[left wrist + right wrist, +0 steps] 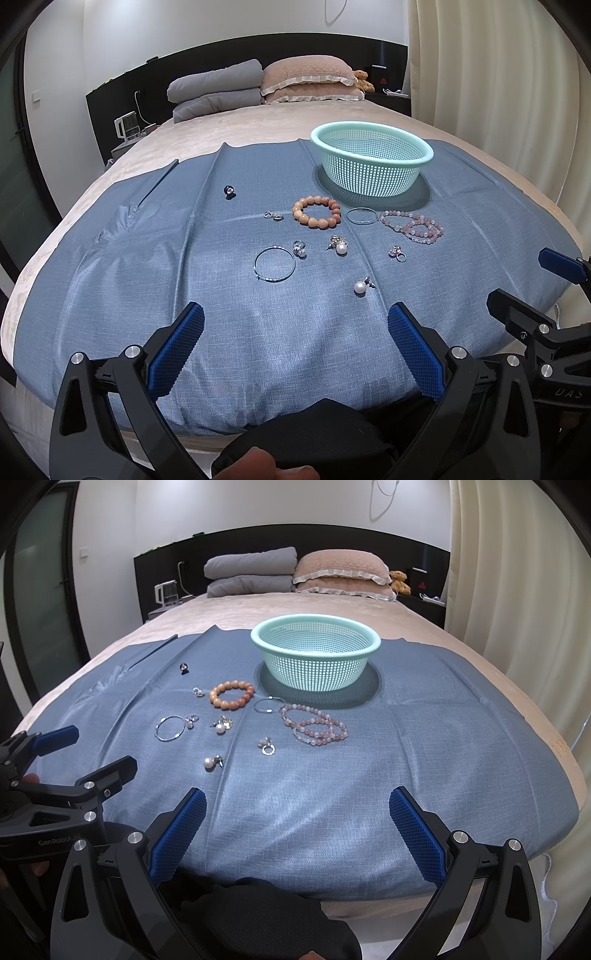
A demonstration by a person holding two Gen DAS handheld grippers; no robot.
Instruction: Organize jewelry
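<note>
Jewelry lies on a blue cloth (207, 314) on the bed: an orange bead bracelet (316, 211) (232, 695), pink bead bracelets (413, 226) (314, 725), a large silver hoop (274, 264) (170, 728), a small hoop (361, 215) (269, 705), two pearl earrings (360, 287) (209, 763), rings and a dark bead (229, 191). A mint mesh basket (371, 162) (316, 653) stands behind them, empty. My left gripper (295, 347) is open and empty near the bed's front edge. My right gripper (297, 830) is open and empty beside it.
Grey folded duvets (218, 88) and pink pillows (310, 79) lie at the headboard with a teddy bear (364, 81). A kettle (127, 125) stands on the left nightstand. Curtains (517, 590) hang on the right.
</note>
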